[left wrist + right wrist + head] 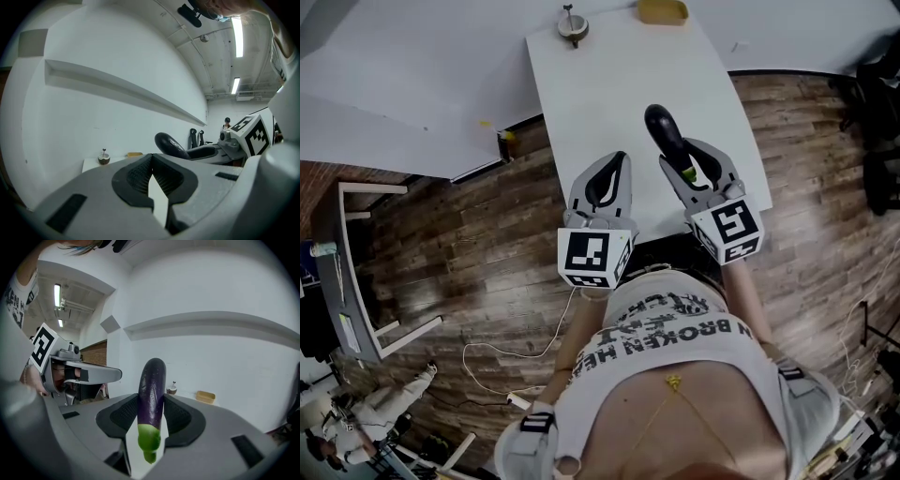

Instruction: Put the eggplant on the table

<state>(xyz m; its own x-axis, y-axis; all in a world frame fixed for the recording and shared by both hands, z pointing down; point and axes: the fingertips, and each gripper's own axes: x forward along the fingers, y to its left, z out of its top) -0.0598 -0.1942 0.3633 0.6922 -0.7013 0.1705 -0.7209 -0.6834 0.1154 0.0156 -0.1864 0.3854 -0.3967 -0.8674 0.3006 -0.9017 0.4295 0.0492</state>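
Note:
A dark purple eggplant (pixel 664 129) with a green stem end is gripped upright-tilted between the pads of my right gripper (pixel 680 155), over the near part of the white table (pixel 581 103). In the right gripper view the eggplant (pixel 152 390) rises from between the jaws of the right gripper (pixel 151 404), green end toward the camera. My left gripper (pixel 617 161) hovers beside it on the left, shut with nothing between its jaws. From the left gripper (pixel 151 162) the eggplant (pixel 168 143) shows ahead to the right.
A small brown bowl with a stick (pixel 573 26) and a yellow tray (pixel 663 11) stand at the table's far end. Wood floor surrounds the table. A grey frame (pixel 347 272) stands at the left. A white wall or panel lies beyond the table.

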